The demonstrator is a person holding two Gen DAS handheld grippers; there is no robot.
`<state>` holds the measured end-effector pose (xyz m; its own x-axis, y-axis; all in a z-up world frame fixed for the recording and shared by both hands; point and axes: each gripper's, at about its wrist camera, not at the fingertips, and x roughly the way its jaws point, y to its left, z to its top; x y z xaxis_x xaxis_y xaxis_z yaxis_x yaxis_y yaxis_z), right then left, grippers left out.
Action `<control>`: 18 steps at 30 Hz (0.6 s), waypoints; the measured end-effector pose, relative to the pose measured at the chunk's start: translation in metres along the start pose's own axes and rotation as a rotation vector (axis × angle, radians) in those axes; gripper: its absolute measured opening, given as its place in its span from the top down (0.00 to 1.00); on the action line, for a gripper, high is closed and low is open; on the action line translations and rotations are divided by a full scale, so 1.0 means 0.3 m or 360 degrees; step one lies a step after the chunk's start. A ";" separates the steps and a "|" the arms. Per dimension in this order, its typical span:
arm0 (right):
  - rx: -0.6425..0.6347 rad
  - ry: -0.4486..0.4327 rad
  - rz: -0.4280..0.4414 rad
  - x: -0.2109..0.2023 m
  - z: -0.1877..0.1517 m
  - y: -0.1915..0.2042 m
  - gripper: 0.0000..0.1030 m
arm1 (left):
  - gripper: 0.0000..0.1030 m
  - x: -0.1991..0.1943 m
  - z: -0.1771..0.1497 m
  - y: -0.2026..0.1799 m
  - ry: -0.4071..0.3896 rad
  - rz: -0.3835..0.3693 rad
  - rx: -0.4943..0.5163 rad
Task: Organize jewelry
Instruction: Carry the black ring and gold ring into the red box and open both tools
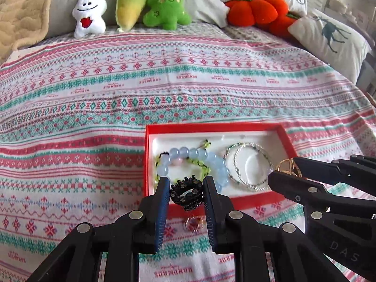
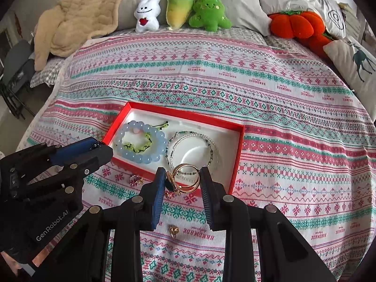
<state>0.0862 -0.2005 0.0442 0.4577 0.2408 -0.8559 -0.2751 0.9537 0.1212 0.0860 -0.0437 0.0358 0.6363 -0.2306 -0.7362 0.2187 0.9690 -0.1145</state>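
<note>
A patterned bedspread (image 2: pixel 282 108) is covering the bed, with plush toys (image 2: pixel 188 9) and pillows lining its far edge, well away from the work. Near the front, the red box (image 2: pixel 237 155) is lying open with its white liner showing; a blue bead bracelet (image 2: pixel 141 157) and a green cord bracelet (image 2: pixel 138 144) are sitting in its left half, silver bangles (image 2: pixel 192 145) in its right. The left gripper (image 1: pixel 186 193) is clamping a black ornate ring (image 1: pixel 186 193) just above the box's near wall, and the right gripper (image 2: pixel 183 181) is pinching a gold ring (image 2: pixel 188 178) over the near right corner. Each probably needs carrying clear of the rim, then lowering onto bare liner before letting go. The bangles are crowding the right side. Two small pieces, a pink‑stoned ring (image 2: pixel 135 179) and a gold trinket (image 2: pixel 174 230), are waiting on the cloth in front.
</note>
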 end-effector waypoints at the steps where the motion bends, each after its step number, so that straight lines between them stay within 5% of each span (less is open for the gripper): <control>1: 0.0005 -0.0010 -0.0003 0.007 0.005 -0.004 0.70 | 0.78 0.007 0.003 0.001 -0.0009 0.0006 0.0002; 18: 0.0122 -0.0041 -0.0006 0.090 0.040 -0.079 0.70 | 0.77 0.105 0.015 0.011 -0.0077 0.0100 0.0054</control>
<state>0.1153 -0.2143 0.0244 0.4803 0.2406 -0.8435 -0.2079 0.9655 0.1570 0.1103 -0.0482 0.0152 0.6843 -0.1744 -0.7080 0.2016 0.9784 -0.0461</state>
